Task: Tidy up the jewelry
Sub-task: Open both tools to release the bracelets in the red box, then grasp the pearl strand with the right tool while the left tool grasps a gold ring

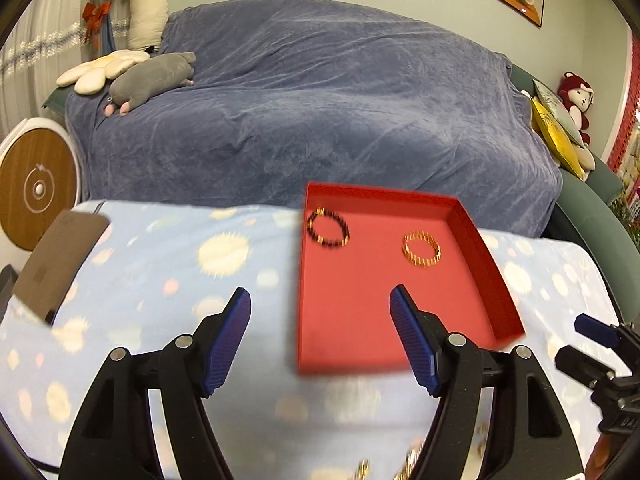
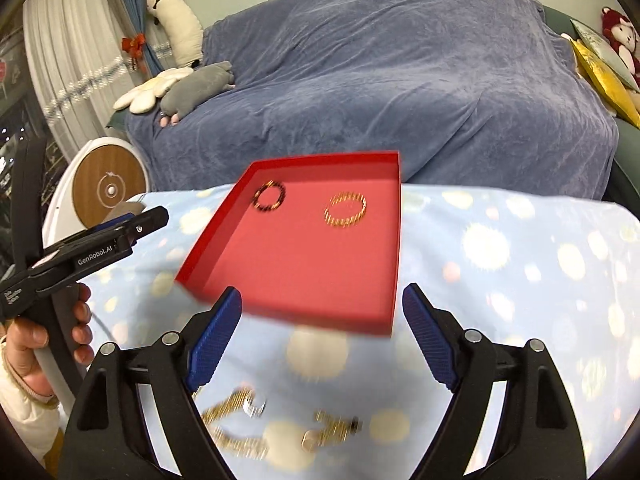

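A red tray (image 1: 360, 308) (image 2: 304, 264) lies on the light blue spotted cloth. In it lie a dark beaded bracelet (image 1: 328, 227) (image 2: 269, 197) at the far left and a gold bracelet (image 1: 421, 249) (image 2: 345, 209) to its right. My left gripper (image 1: 320, 312) is open and empty, over the tray's near left edge. My right gripper (image 2: 322, 312) is open and empty, just in front of the tray's near edge. Gold chains with pendants (image 2: 236, 408) (image 2: 328, 430) lie blurred on the cloth between the right gripper's arms; bits of them show at the bottom of the left wrist view (image 1: 408, 464).
A brown card (image 1: 60, 260) lies at the cloth's left edge. A sofa under a blue blanket (image 1: 312, 100) stands behind the table with plush toys (image 1: 152, 80). A round white and wood device (image 1: 36, 188) stands at left. The left gripper shows in the right wrist view (image 2: 120, 228).
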Action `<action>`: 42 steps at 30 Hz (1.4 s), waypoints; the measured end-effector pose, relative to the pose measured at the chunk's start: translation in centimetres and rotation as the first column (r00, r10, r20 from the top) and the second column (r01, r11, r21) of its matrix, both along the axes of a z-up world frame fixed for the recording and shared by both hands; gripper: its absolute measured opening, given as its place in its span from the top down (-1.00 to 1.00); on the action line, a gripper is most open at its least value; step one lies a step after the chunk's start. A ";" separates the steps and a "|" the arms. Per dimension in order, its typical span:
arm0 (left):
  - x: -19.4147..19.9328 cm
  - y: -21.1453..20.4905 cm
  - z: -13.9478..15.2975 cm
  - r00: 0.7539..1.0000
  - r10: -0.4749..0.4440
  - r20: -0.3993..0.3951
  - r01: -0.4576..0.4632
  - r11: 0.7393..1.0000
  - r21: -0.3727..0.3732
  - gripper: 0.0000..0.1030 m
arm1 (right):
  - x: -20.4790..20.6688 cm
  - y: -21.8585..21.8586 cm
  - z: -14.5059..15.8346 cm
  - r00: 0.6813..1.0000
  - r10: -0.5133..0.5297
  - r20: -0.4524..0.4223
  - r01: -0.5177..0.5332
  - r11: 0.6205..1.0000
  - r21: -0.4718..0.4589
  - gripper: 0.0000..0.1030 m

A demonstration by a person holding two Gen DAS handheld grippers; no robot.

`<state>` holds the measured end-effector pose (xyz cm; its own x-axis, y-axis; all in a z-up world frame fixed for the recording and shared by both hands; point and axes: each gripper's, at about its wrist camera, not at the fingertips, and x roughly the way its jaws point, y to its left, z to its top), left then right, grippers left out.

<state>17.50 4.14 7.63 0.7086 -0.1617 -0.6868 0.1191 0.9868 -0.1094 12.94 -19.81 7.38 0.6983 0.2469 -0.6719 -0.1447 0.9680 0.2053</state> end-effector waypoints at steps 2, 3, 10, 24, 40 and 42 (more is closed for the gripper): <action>-2.4 0.3 -0.3 1.000 -0.008 -0.028 0.008 1.000 -0.007 -0.35 | -2.6 0.0 0.1 1.000 -0.007 0.009 0.007 1.000 0.012 -0.56; -3.8 0.5 -0.5 0.999 -0.011 -0.036 0.010 1.000 -0.017 -0.35 | -3.8 0.1 0.0 1.000 -0.010 0.011 0.010 1.000 0.016 -0.56; -12.0 0.8 -2.8 1.000 0.007 -0.024 -0.007 1.000 0.024 -0.35 | -10.5 1.0 -2.9 1.000 0.002 -0.014 -0.001 1.000 0.019 -0.56; -15.6 0.7 -8.0 0.994 -0.050 -0.101 0.059 0.995 0.086 -0.36 | -10.3 6.5 -8.2 0.980 0.188 -0.061 -0.192 0.978 -0.084 -0.53; -15.9 1.3 -9.1 0.989 -0.065 -0.133 0.075 0.995 0.068 -0.36 | -6.4 9.4 -11.0 0.968 0.215 -0.127 -0.231 0.965 -0.127 -0.31; -15.9 1.3 -9.1 0.989 -0.065 -0.133 0.075 0.995 0.069 -0.36 | -6.2 9.6 -11.1 0.967 0.219 -0.133 -0.236 0.963 -0.130 -0.26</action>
<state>1.61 5.41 -1.46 0.6011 -0.1534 -0.7843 0.1775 0.9825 -0.0562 6.73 -10.18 -3.76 0.5495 0.2855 -0.7853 -0.3482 0.9326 0.0954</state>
